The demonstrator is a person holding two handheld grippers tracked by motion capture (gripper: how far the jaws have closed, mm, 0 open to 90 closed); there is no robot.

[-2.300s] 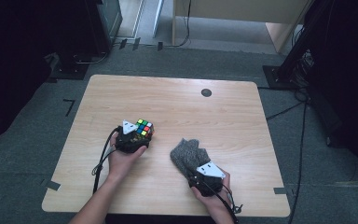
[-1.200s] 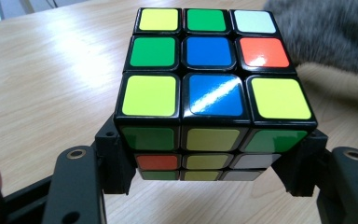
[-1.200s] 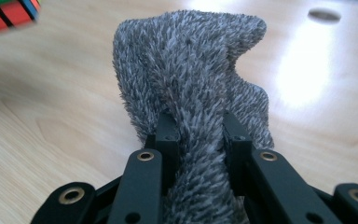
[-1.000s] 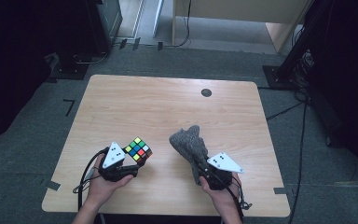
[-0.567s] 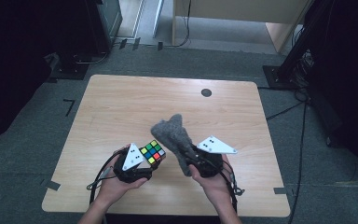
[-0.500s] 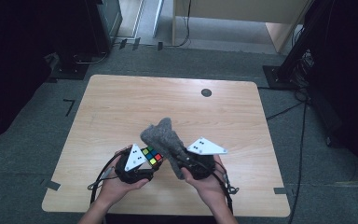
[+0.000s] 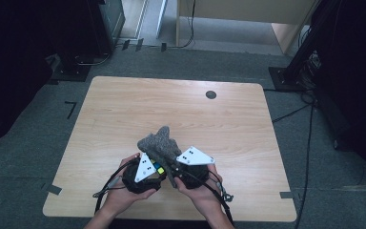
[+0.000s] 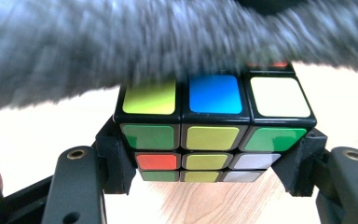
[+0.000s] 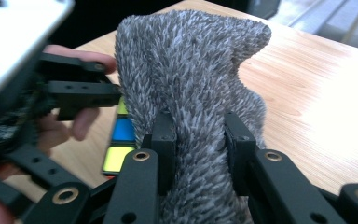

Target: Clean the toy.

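The left gripper [image 8: 205,186] clamps the multicoloured plastic puzzle cube [image 8: 214,135]; at its three o'clock, the right gripper [image 9: 198,140] pinches the fuzzy grey cloth [image 9: 191,74], draped over the cube.

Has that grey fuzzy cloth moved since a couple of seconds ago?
Yes. The cloth, clamped in the right gripper, has moved left, away from the table's right edge, onto the cube.

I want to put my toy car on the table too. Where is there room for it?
Lots of room: the whole far half of the table, up to the small black dot, is bare, and so are the left and right sides. It is crowded at the near edge, where the two grippers hold the cube and the fuzzy cloth together.
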